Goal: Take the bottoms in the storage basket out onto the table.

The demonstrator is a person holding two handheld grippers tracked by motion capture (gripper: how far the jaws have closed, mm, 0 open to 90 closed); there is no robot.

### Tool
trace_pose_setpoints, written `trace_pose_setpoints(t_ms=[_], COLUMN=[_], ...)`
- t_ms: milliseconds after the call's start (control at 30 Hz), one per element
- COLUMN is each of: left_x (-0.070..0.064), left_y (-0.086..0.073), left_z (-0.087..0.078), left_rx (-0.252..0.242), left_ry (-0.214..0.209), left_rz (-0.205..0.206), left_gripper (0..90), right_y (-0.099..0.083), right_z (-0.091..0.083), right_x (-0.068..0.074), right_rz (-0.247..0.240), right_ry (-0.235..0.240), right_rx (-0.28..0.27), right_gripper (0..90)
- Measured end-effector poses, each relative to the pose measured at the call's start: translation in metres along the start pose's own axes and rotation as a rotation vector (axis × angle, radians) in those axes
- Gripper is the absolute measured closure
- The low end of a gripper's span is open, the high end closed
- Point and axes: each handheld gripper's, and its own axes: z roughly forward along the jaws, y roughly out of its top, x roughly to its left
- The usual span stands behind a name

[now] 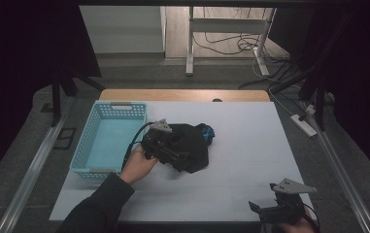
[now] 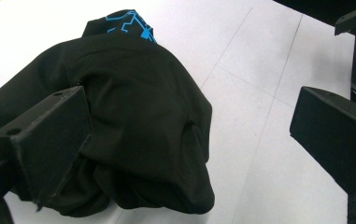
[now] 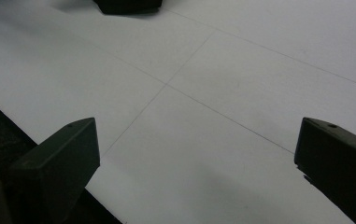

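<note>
While the left gripper [image 1: 170,151] stands with jaws spread wide, one jaw pressed against the crumpled black garment [image 1: 191,145] and the other clear of it, the cloth lies mid-table just right of the blue basket [image 1: 106,138]. The right gripper [image 1: 265,209], also gaping and empty, hovers at the table's [image 1: 250,145] near right edge.

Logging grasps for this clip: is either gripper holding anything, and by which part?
Nothing held. Left gripper open around the black garment; right gripper open.
</note>
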Motion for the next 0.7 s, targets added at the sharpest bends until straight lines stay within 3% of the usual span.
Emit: trace_pose_setpoints(t_ms=[700], left_x=[-0.004], left_y=[-0.01], left_z=[-0.013], left_rx=[-0.003], left_ry=[0.012], left_rz=[-0.012], left_gripper=[0.0], right_y=[0.0], right_z=[0.0], right_x=[0.0], right_rz=[-0.001], right_ry=[0.002], right_rx=[-0.001], right_gripper=[0.5])
